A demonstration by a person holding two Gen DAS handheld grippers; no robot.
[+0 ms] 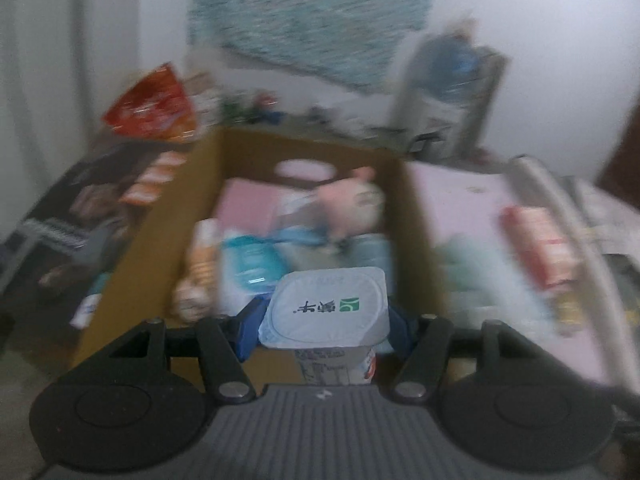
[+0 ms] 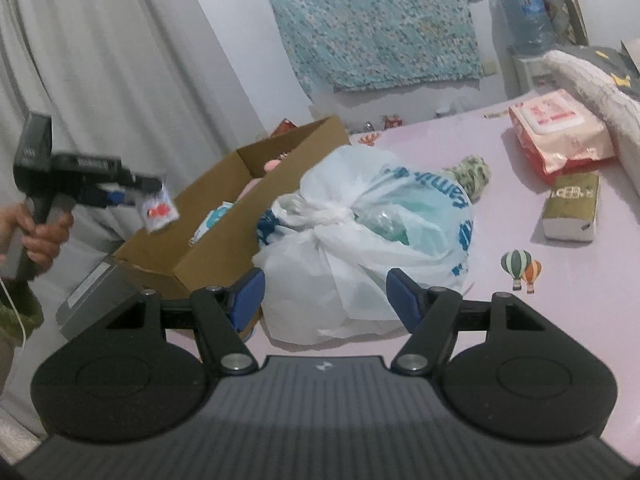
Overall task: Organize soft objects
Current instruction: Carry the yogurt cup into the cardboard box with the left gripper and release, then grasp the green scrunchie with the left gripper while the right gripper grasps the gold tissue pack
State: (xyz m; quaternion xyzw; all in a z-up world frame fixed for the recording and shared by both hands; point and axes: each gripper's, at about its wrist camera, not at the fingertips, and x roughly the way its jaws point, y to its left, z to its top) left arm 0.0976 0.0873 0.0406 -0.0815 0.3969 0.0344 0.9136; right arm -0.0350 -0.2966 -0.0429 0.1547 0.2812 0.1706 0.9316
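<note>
Carrying a small white foil-lidded plastic yoghurt cup [image 1: 326,312] over the near end of the open brown cardboard box [image 1: 416,216], the left gripper [image 1: 326,326] has its blue-padded fingers [image 1: 250,330] pinching the cup's sides just under the rim. In the right wrist view the same cup appears at 9 o'clock, held out above the box. The cup looks light, with thin walls that would dent under a hard squeeze, and the peel-off lid could burst; the grip under the rim seems sensible.

The right gripper [image 2: 325,300] hangs with its fingers spread and nothing between them, pointing at the knotted white plastic bag with blue print [image 2: 360,240], which sits on the pale pink counter [image 2: 560,320] touching the box's right wall. That bag is soft and slippery, probably light, and the knot at its middle looks the surest place to hold.

At 2 o'clock of the bag lie a pink-and-white wet-wipe pack [image 2: 560,136] and an olive-and-white tissue pack [image 2: 572,208]; both should squash easily.

The left wrist view is smeared by motion, so the box's contents are hard to read: a pink plush toy [image 1: 352,200] and blue packets show, little else. The cup's lower half is hidden behind the gripper body.
</note>
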